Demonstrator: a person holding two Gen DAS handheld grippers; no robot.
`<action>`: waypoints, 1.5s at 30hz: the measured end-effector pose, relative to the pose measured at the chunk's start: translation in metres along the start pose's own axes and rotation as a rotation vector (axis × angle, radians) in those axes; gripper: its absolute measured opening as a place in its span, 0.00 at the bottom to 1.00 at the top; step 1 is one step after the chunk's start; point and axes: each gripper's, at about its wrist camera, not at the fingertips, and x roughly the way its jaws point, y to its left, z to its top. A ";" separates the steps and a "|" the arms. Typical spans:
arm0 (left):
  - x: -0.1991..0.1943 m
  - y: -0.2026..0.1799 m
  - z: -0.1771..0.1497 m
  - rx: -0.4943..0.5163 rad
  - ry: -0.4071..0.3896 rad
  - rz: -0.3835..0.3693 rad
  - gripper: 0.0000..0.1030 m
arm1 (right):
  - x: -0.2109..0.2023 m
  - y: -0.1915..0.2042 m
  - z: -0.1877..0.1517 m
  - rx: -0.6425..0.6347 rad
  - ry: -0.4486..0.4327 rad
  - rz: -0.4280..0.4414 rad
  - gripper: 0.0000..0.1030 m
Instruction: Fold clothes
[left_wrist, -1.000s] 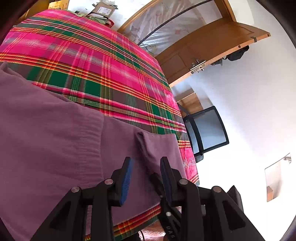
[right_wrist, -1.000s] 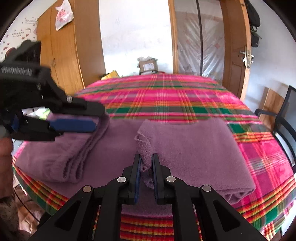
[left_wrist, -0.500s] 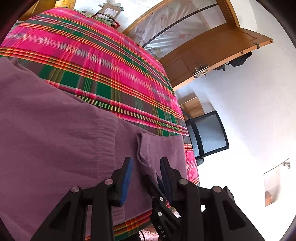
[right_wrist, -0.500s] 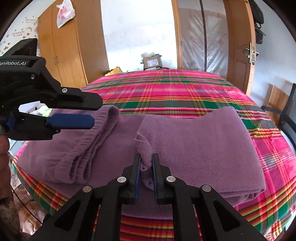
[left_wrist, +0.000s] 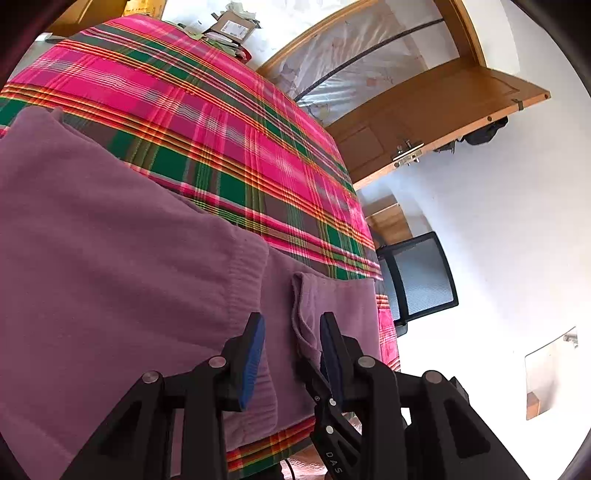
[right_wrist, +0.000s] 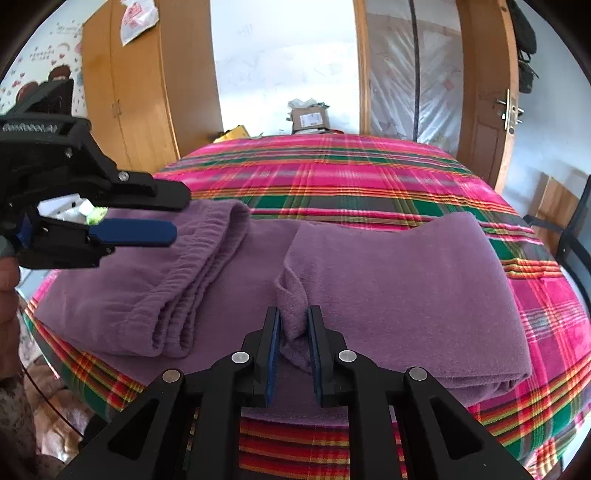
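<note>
The purple garment (right_wrist: 388, 280) lies on the plaid-covered tabletop (right_wrist: 332, 173), near its front edge, with both ends folded inward. Its underside and the layers inside each fold are hidden, so what kind of garment it is cannot be told for certain; the left fold (right_wrist: 177, 280) shows a gathered, ribbed band. In the left wrist view the cloth's near edge runs out of frame at the bottom left. The person is almost wholly cut off: only part of a hand (right_wrist: 7, 273) shows at the left border of the right wrist view.

The right claw (right_wrist: 293, 325) has its jaws opening, with a bunched corner of the right fold (right_wrist: 293, 295) between the blue pads; the pads look just clear of the cloth. The left claw (left_wrist: 291, 328) stands well apart and holds nothing, hovering above the left fold.
</note>
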 end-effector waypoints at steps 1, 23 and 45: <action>-0.002 0.001 0.000 -0.002 -0.004 0.000 0.30 | 0.001 0.000 0.001 0.004 0.006 -0.008 0.17; -0.085 0.087 0.008 -0.192 -0.206 0.125 0.31 | 0.053 -0.006 0.037 0.360 0.125 0.473 0.45; -0.096 0.132 0.011 -0.255 -0.173 0.127 0.31 | 0.062 0.034 0.043 0.262 0.174 0.267 0.47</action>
